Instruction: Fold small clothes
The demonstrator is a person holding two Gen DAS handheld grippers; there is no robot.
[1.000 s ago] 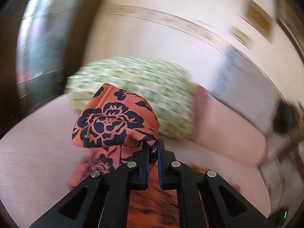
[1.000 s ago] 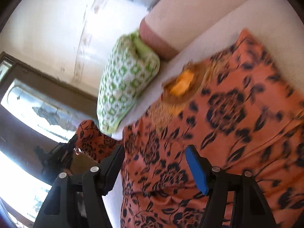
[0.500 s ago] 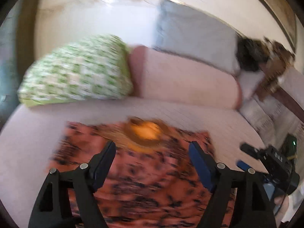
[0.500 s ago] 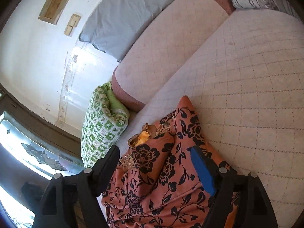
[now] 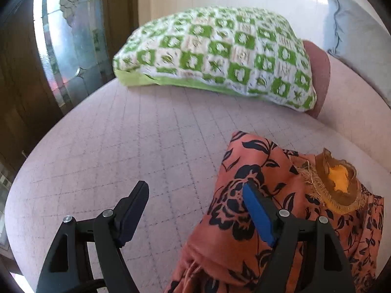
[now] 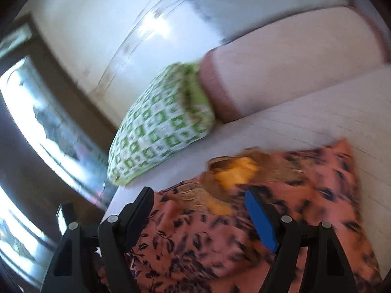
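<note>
Orange floral garment (image 5: 281, 210) lying partly folded on the pink quilted mattress (image 5: 146, 146), neckline with yellow lining (image 5: 338, 179) turned toward the far bolster. One folded-over flap doubled up along its near-left edge, long axis running from the neckline back toward the grippers. Left gripper (image 5: 195, 210) released, jaws wide, nothing between them; garment to its right, blue pad just over the fold edge, bare mattress under the other finger. Right gripper (image 6: 199, 213) also released, hovering directly above the cloth (image 6: 281, 195), so probably nearer for the next pinch. Green checked pillow (image 5: 215, 56) well behind.
</note>
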